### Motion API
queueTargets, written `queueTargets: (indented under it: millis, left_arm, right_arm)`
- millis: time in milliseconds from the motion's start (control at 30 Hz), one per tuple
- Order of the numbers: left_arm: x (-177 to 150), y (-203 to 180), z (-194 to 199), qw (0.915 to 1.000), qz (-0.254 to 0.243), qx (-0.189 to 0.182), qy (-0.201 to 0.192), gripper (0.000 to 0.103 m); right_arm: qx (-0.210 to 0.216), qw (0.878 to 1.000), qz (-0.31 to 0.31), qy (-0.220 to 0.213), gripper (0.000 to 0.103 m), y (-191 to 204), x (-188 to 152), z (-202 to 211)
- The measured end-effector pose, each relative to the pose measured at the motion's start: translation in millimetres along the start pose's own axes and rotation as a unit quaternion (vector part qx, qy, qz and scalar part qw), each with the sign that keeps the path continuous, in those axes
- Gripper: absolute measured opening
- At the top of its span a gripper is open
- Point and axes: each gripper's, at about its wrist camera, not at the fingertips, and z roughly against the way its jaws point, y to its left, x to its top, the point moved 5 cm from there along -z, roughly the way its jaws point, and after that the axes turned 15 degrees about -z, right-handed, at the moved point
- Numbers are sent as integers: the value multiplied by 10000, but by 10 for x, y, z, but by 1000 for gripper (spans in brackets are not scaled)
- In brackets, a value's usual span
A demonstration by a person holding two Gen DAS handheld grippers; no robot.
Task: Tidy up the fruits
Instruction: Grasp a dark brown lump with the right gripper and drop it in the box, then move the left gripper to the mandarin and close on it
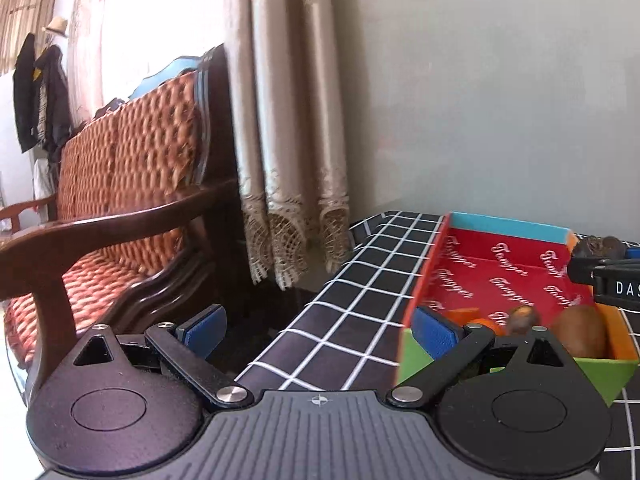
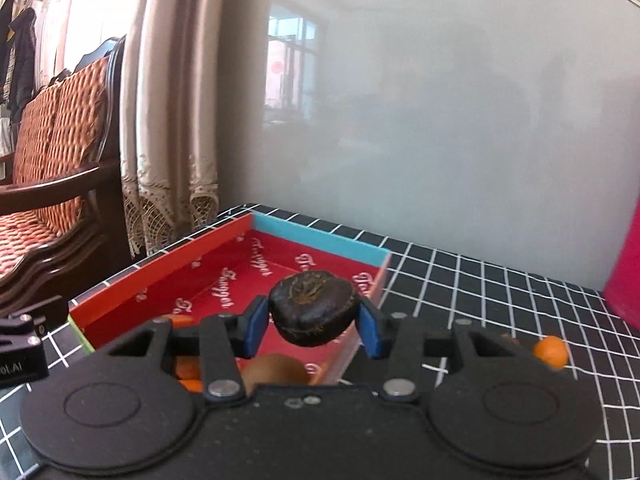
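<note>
Dark wrinkled fruit (image 2: 313, 309) sits clamped in our right hand-held gripper (image 2: 313, 326) above the red tray (image 2: 160, 268); next we lower and release it there, our left hand-held gripper (image 1: 316, 330) gaping empty

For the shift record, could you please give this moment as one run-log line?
right gripper: shut on dark fruit, held above red tray | left gripper: open, empty | tray: kiwi, orange pieces | table: orange fruit
</note>
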Motion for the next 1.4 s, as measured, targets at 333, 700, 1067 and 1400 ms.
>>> queueTargets:
  millis: [333, 700, 1067, 1400]
  left_arm:
    - [-45, 53, -33, 10000, 12, 6, 58, 98]
    - [201, -419, 116, 9985, -92, -495, -216, 98]
    - [560, -1332, 438, 9892, -491, -1181, -709, 103]
    - [795, -2244, 618, 9765, -815, -1756, -948, 103]
  right_arm:
    - [-196, 9995, 227, -125, 66, 97, -71, -20]
    - [-639, 9973, 36, -373, 68, -498, 54, 243]
    - [-1296, 9895, -322, -548, 68, -1461, 100, 596]
    - [-1997, 9741, -830, -663, 68, -2391, 46, 927]
